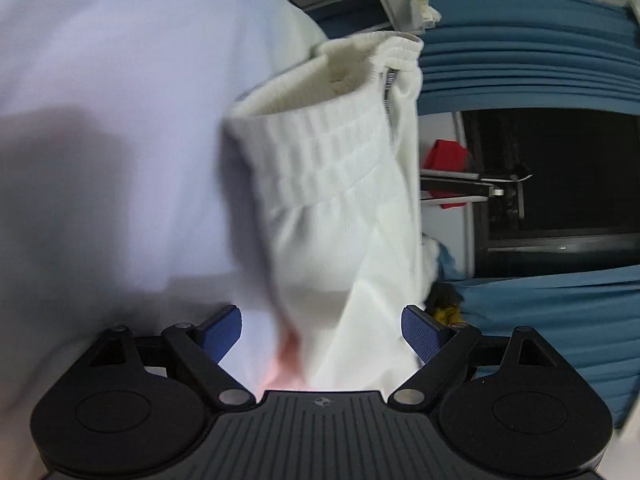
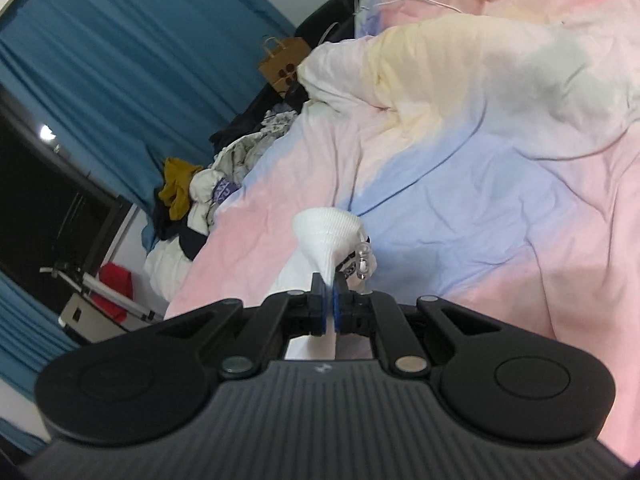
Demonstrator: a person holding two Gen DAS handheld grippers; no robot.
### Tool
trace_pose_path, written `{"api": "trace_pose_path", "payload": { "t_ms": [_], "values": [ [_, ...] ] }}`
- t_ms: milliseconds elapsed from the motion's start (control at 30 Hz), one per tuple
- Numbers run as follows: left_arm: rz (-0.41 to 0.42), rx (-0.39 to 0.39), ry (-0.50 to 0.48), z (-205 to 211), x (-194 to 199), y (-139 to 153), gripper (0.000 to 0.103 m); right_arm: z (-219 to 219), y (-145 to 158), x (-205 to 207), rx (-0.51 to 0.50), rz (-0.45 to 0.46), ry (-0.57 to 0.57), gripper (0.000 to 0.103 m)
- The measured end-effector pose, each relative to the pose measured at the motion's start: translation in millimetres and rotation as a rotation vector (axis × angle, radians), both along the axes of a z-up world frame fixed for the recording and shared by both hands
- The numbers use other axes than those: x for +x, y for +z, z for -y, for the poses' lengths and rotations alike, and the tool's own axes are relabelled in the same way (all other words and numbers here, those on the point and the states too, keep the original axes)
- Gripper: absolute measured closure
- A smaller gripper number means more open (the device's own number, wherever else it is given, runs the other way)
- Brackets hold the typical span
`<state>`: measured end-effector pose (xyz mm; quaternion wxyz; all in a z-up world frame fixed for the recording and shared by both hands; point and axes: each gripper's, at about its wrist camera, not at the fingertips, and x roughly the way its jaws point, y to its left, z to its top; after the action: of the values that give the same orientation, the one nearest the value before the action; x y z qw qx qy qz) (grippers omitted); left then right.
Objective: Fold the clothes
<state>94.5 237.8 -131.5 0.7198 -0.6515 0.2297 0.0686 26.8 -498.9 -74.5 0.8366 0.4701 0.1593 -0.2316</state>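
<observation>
A bed [image 2: 500, 184] with a rumpled pastel cover fills the room beside blue curtains [image 2: 120, 60] and a dark window, and a heap of loose clothes [image 2: 208, 192] crowds its far edge. The near stretch of cover lies bare. The right tool [image 2: 329, 304] is clamped on the ribbed waistband of a white garment [image 2: 324, 232] above that stretch. The left tool [image 1: 320, 332] stands wide apart, with the garment hanging close in front, gripping nothing.

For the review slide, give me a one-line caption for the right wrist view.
Right gripper shut on the white garment's ribbed waistband above a pastel bedsheet.
</observation>
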Motion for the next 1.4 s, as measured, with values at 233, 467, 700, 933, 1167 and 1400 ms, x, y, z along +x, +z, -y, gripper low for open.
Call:
{"api": "trace_pose_path", "payload": {
  "t_ms": [233,467,700,933,1167,1400],
  "values": [
    [0.053,0.111,0.038,-34,10,34,0.087,15,-7,-2,0.020,-0.006,-0.052,0.096],
    [0.075,0.185,0.074,-82,-19,106,0.094,15,-6,0,-0.031,0.011,-0.074,0.096],
    [0.059,0.147,0.115,-140,-48,142,0.095,11,9,-16,-0.139,0.176,-0.116,0.097],
    [-0.036,0.108,0.059,-192,-150,83,0.095,12,6,-29,-0.110,0.018,-0.213,0.097],
    [-0.118,0.101,0.025,-201,-168,29,0.092,41,-76,-44,0.359,-0.326,-0.315,0.096],
    [-0.136,0.337,-0.061,-192,-175,64,0.083,33,-58,-40,0.254,-0.342,-0.310,0.093]
  ]
}}
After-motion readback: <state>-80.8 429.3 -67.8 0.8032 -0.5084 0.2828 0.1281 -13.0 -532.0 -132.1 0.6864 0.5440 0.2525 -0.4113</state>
